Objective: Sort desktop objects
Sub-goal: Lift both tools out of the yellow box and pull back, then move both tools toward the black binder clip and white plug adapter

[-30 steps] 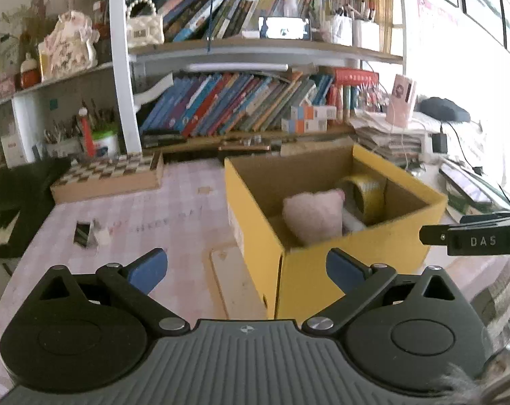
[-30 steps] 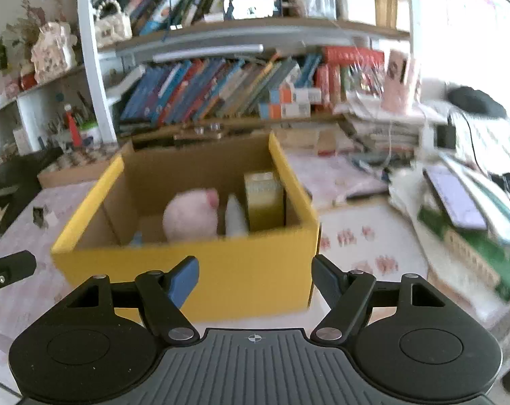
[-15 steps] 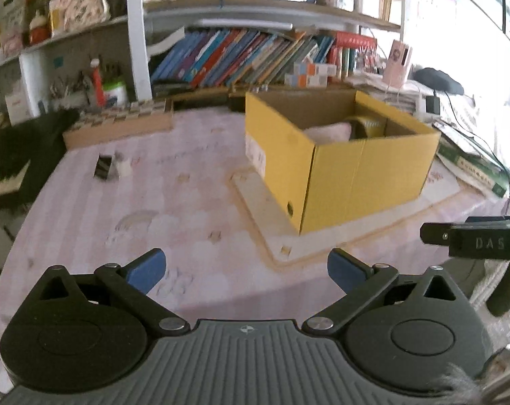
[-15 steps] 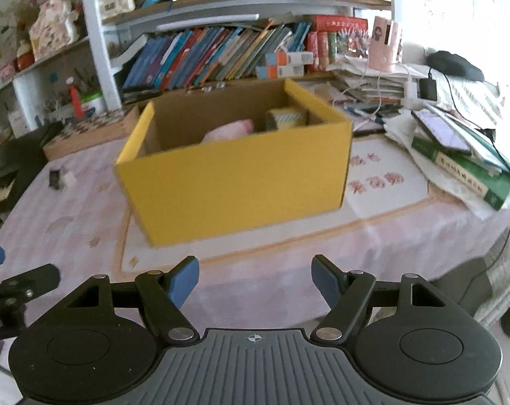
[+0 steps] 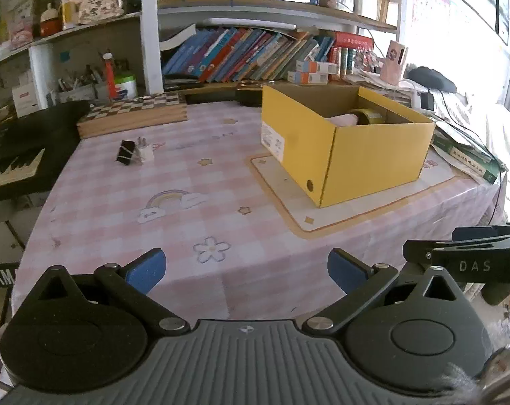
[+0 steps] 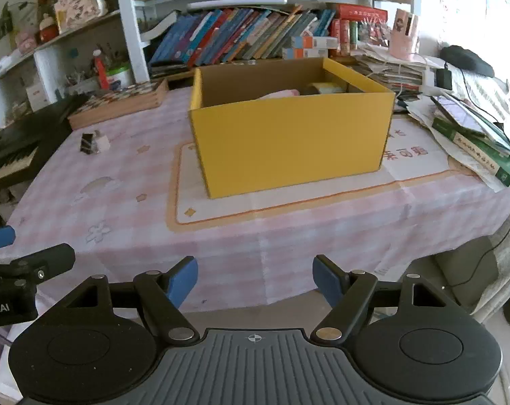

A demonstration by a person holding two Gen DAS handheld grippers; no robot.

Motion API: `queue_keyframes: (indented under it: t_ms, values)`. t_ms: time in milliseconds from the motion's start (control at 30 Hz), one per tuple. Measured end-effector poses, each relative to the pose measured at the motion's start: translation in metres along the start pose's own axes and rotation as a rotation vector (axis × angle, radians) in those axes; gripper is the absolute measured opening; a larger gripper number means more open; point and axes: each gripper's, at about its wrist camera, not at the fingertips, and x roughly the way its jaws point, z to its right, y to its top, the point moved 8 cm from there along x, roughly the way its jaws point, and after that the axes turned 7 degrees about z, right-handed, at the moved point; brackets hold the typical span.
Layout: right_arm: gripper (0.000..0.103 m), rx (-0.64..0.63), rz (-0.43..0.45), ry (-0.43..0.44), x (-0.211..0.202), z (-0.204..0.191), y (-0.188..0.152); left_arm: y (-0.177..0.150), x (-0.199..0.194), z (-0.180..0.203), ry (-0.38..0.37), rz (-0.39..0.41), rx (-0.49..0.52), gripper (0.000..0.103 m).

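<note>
Both wrist views look down across the table's near edge, sharing the yellow box (image 5: 373, 155) (image 6: 288, 141) mid-frame.

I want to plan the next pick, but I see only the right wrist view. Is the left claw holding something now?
Observer: No. The left claw is open, with nothing between its pads.
Operator: The yellow box has one end wall that I see only edge-on. Is anything on it?
Observer: Yes. On that wall the yellow box has a white label and a round hole near the bottom corner.
Operator: What is the yellow thing inside?
Observer: It looks like a roll of yellow tape, beside a pink soft thing.
</note>
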Motion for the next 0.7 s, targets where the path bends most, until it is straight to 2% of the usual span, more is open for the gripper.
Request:
queue_keyframes:
  t_ms: [267, 700]
  values:
    - [0.077, -0.015, -0.010, 0.018, -0.005, -0.031, -0.012, -0.011, -0.017, -0.027, 0.014, 0.004, -0.012, 0.103]
    - [0.077, -0.085, -0.027, 0.102, -0.005, -0.089, -0.018, -0.020, -0.041, -0.077, 0.090, 0.031, -0.061, 0.103]
